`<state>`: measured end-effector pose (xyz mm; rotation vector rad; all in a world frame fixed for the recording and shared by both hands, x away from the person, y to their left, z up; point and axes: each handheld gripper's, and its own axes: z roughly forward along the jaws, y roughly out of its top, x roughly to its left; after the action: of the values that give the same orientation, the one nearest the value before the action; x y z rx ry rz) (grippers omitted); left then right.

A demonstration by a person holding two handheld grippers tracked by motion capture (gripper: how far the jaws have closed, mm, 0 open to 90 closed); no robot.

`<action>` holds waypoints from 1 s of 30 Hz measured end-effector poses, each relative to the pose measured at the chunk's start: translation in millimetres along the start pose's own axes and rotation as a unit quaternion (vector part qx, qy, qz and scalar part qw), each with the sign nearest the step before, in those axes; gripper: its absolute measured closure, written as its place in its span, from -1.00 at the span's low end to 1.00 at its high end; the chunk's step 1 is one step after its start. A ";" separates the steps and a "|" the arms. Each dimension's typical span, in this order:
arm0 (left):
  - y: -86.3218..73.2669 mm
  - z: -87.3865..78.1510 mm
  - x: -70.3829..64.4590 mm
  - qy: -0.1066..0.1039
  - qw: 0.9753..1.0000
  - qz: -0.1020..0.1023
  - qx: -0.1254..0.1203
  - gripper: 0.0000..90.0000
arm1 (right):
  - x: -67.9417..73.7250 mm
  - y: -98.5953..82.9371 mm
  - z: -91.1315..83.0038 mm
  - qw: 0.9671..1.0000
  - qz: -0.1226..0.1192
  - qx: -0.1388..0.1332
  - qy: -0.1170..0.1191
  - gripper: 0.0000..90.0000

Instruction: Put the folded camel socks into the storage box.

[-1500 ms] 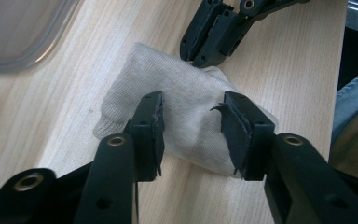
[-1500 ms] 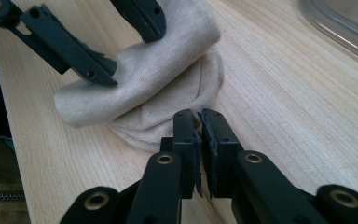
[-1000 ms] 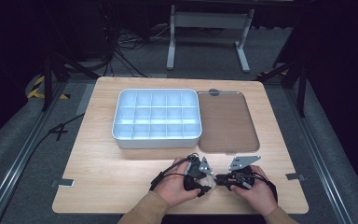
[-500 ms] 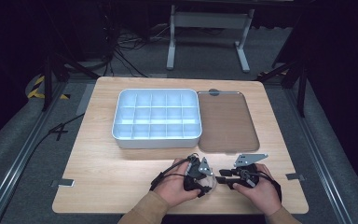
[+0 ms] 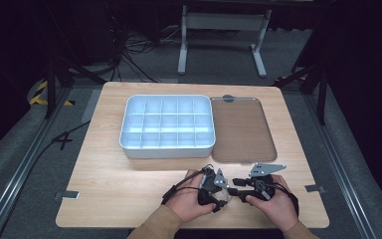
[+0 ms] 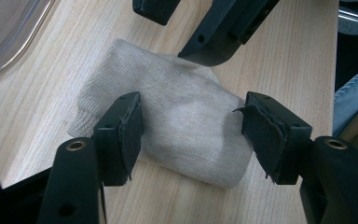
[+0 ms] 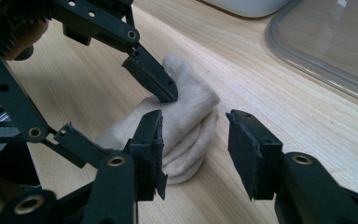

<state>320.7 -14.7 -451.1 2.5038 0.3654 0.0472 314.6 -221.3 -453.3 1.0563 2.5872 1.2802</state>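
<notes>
Left gripper view showed a folded, off-white knitted cloth (image 6: 177, 126) lying on the light wooden table (image 6: 279, 56), faintly soiled, its layered fold thick at 1 end. The left gripper (image 6: 193, 133) stood spread wide astride it, gripping nothing. Right gripper view showed the right gripper (image 7: 193, 149) likewise parted beside the cloth's stacked edge. High view added a white compartment tray (image 5: 167, 124) and clear lid (image 5: 241, 129).

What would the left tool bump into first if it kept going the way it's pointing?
Most likely the folded beige cloth, lying on the table between the left tool's open jaws; the other tool sits just beyond it.
</notes>
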 end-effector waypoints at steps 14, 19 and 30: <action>-2.5 2.0 -0.6 -0.007 1.000 -0.004 -0.014 -0.29 | 7.7 0.0 11.4 1.000 -0.007 -0.008 -0.007 0.16; -3.1 1.5 0.8 -0.010 1.000 0.000 -0.015 -0.29 | 8.7 -0.1 15.7 1.000 -0.007 -0.009 -0.008 0.14; -3.5 1.5 0.5 -0.016 1.000 -0.008 -0.018 -0.34 | 6.0 -2.9 20.9 1.000 0.005 -0.003 -0.013 0.10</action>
<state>320.5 -12.7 -454.4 2.4636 0.3678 0.0076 315.6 -204.7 -467.6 1.0791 2.5603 1.2661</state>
